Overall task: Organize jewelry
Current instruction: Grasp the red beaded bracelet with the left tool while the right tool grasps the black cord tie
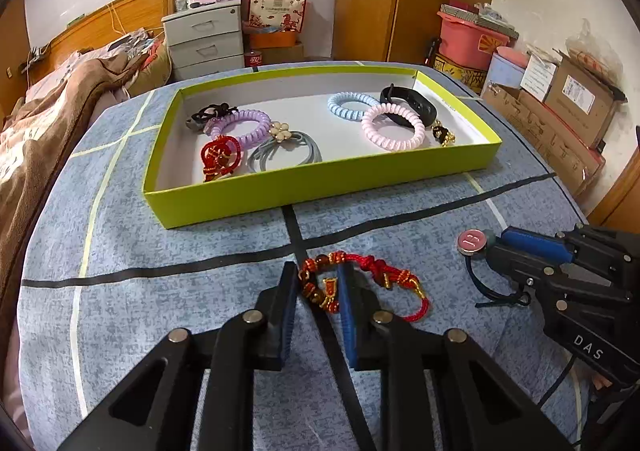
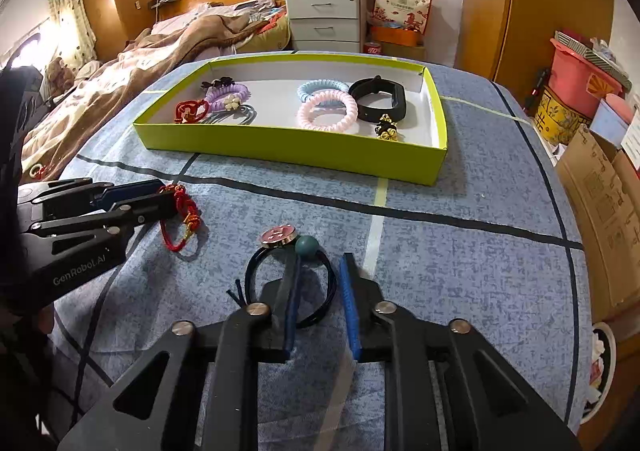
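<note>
Most pieces already lie in the green tray (image 1: 320, 187); two remain on the blue-clothed counter (image 1: 160, 243). The left hand-held gripper (image 1: 318, 283) straddles the red bracelet (image 1: 360, 283), jaws nearly closed; the right hand-held gripper (image 2: 320, 271) stands part-open around the black hair tie (image 2: 288, 283), gripping nothing yet.

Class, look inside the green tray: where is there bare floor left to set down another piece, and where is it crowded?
In the green tray, bare floor lies in the middle, between the purple coil tie and the blue coil tie, and along the far wall. The left cluster around the red knot bracelet and the right cluster around the black band are crowded.
</note>
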`<state>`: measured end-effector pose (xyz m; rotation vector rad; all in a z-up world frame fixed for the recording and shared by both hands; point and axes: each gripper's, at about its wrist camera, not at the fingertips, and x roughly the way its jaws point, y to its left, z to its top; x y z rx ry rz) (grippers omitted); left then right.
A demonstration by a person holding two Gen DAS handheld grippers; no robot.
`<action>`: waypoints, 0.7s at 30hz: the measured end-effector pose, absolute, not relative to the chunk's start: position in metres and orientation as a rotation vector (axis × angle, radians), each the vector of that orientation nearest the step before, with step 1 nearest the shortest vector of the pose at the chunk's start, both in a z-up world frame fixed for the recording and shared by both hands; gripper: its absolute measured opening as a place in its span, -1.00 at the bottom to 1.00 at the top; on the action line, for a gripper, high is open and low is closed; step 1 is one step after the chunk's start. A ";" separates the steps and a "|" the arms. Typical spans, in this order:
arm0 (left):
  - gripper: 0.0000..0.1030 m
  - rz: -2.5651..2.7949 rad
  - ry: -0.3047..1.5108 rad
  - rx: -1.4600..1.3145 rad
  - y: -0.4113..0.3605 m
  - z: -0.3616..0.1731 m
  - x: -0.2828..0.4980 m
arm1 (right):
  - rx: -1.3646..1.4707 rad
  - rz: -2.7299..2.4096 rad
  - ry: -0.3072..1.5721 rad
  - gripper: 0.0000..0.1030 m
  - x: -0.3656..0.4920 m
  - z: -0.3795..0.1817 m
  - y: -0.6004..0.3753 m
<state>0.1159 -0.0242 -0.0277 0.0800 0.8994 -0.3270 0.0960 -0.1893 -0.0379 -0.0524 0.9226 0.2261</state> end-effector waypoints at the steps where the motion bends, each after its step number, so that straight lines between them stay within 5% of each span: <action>1: -0.75 -0.325 0.900 0.073 -0.023 -0.028 0.116 | -0.049 0.226 0.923 -0.84 0.096 -0.038 -0.190; 21: -0.77 -0.309 0.865 -0.025 -0.003 -0.014 0.114 | 0.046 0.214 0.854 -0.93 0.089 -0.024 -0.198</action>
